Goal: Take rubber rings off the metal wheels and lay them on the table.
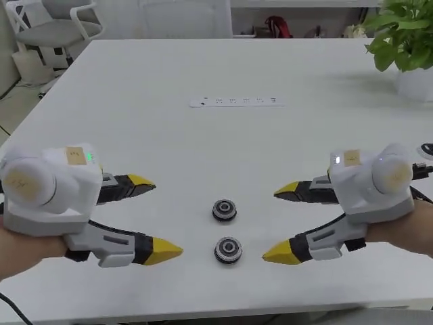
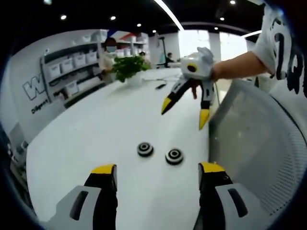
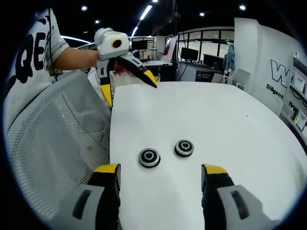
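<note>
**Both grippers wide open, two wheels lying flat between them**

My left gripper (image 1: 159,217) hovers above the white worktop (image 1: 203,149) with its yellow-tipped jaws spread wide. It holds nothing and touches nothing. My right gripper (image 1: 276,223) faces it from the other side, also spread wide, empty and off the surface. The two sets of jaw tips point inward at each other across the gap.

The two metal wheels sit in that gap, near the front edge of the worktop. The far wheel (image 1: 224,210) and the near wheel (image 1: 229,250) line up one behind the other, running away from me. They are close together but do not touch.

Each wheel lies flat on its face with its bore pointing straight up. Being round, neither has a long axis that I can name. Each shows a dark outer band around a lighter hub.

In the left gripper view, both wheels lie just ahead of the jaw tips, between them. The right gripper view shows them the same way.

A power strip (image 1: 237,101) lies farther back on the worktop, well apart from the wheels. A potted plant (image 1: 406,34) stands at the far right corner.
</note>
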The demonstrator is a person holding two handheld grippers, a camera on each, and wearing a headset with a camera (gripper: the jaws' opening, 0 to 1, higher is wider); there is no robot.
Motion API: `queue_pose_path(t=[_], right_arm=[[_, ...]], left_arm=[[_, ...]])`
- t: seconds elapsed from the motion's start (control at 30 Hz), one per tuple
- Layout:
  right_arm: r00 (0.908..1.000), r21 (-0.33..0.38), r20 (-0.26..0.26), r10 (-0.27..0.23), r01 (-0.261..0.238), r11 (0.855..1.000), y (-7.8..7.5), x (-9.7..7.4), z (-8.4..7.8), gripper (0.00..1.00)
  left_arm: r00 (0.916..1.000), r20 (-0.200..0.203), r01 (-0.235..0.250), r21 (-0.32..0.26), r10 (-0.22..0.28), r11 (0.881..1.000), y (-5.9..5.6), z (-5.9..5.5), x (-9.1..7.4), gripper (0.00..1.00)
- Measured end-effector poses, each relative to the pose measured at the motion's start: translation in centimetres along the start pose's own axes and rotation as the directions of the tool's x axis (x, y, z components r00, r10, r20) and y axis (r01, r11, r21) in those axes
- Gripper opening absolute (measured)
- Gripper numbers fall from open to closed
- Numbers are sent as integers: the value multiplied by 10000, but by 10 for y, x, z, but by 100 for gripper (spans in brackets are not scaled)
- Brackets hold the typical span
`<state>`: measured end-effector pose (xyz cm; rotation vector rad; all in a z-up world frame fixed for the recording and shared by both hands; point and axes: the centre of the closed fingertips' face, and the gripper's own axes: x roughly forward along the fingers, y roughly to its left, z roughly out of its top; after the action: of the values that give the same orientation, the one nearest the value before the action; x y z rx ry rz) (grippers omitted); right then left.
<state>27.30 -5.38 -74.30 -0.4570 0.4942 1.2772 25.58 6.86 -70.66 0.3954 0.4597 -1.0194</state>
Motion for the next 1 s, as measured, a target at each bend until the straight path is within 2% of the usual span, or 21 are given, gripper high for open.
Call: queue_pose_path(t=[0.27, 0.37, 0.47, 0.63, 0.8, 1.0], right_arm=[[9994, -19, -40, 338, -338, 9994, -1, 12, -5, 58], [9987, -104, -182, 473, -475, 9988, 1, 15, -9, 56], [9980, -61, -247, 580, -582, 9983, 0, 17, -12, 55], [9972, 186, -172, 721, -718, 9972, -1, 22, -13, 52], [9956, 82, -292, 888, -886, 9960, 1, 28, -16, 49], [9929, 126, -352, 1137, -1134, 9935, 5, 36, -18, 46]], left_arm=[[9994, -231, 247, 22, -247, 9997, -1, -10, 11, 69], [9991, -238, 353, -154, -357, 9993, 0, -12, 15, 68], [9990, -214, 395, -261, -400, 9989, 0, -12, 19, 68], [9978, -245, 614, -98, -617, 9981, -3, -11, 24, 64], [9972, -210, 720, -102, -722, 9974, -3, -10, 30, 63], [9942, -387, 1002, -36, -1003, 9950, -7, -14, 40, 61]])
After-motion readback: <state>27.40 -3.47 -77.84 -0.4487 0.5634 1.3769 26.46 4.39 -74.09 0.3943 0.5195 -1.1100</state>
